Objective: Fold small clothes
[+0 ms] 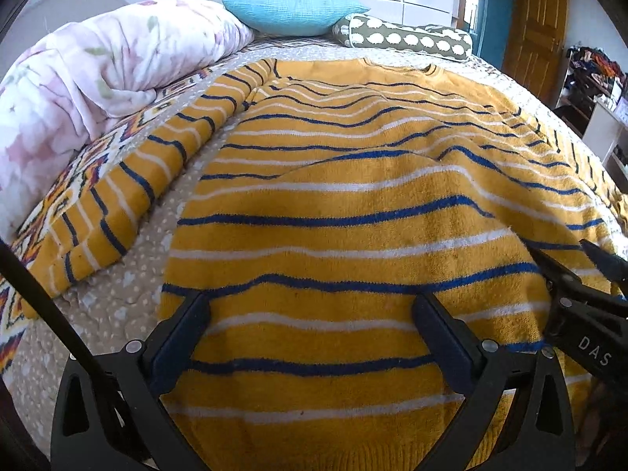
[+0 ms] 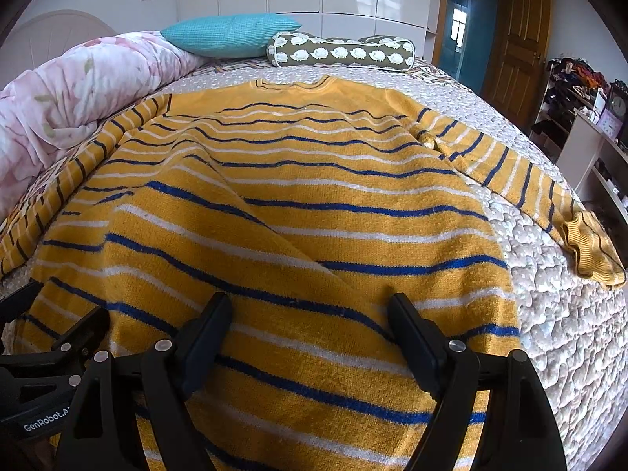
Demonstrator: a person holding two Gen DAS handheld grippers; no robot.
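Left wrist | left gripper [image 1: 312, 316] fingers spread over sweater [image 1: 353, 204] hem | right gripper [image 2: 310, 314] likewise spread

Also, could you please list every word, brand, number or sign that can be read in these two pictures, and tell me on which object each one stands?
"DAS": white letters on the right gripper, cut off by the picture edge in the left wrist view.
"GenRobot.A": white letters on the left gripper, seen in the right wrist view; the end is hidden.
Clock on the shelf: numerals too small to read.
Striped sweater: no text visible.
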